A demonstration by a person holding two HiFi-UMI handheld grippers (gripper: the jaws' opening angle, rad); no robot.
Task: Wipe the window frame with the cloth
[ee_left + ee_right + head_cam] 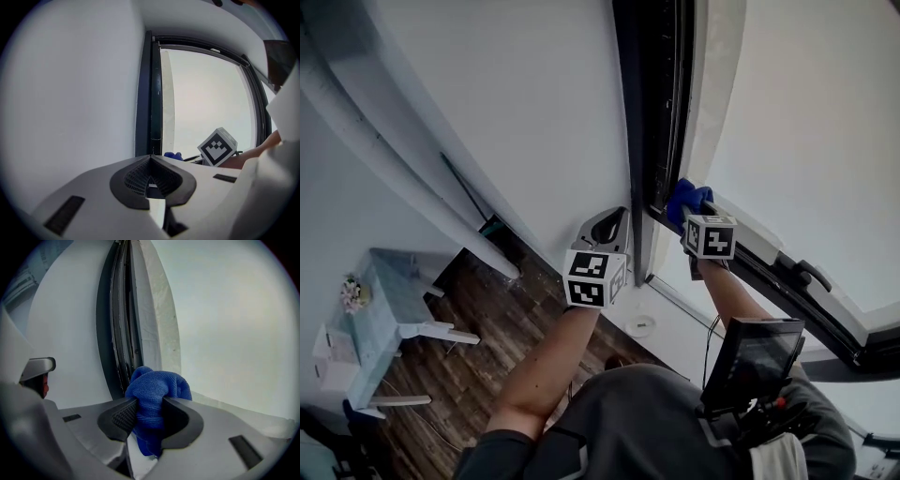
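A bunched blue cloth (157, 392) is clamped in my right gripper (150, 413), which is shut on it. In the head view the cloth (686, 201) presses against the dark window frame (654, 112) near its lower corner. The frame's black channel (121, 324) runs upward just beyond the cloth. My left gripper (150, 176) is shut with nothing between its jaws; it hangs beside the frame (149, 98), a little left of it (614, 225). From the left gripper view the cloth (173, 155) and the right gripper's marker cube (217, 146) show at the frame's base.
White wall (525, 103) flanks the frame on the left, bright glass (816, 122) on the right. An open sash with a dark handle (811, 274) slants at lower right. Far below are a wood floor (487, 319) and a pale table (389, 300).
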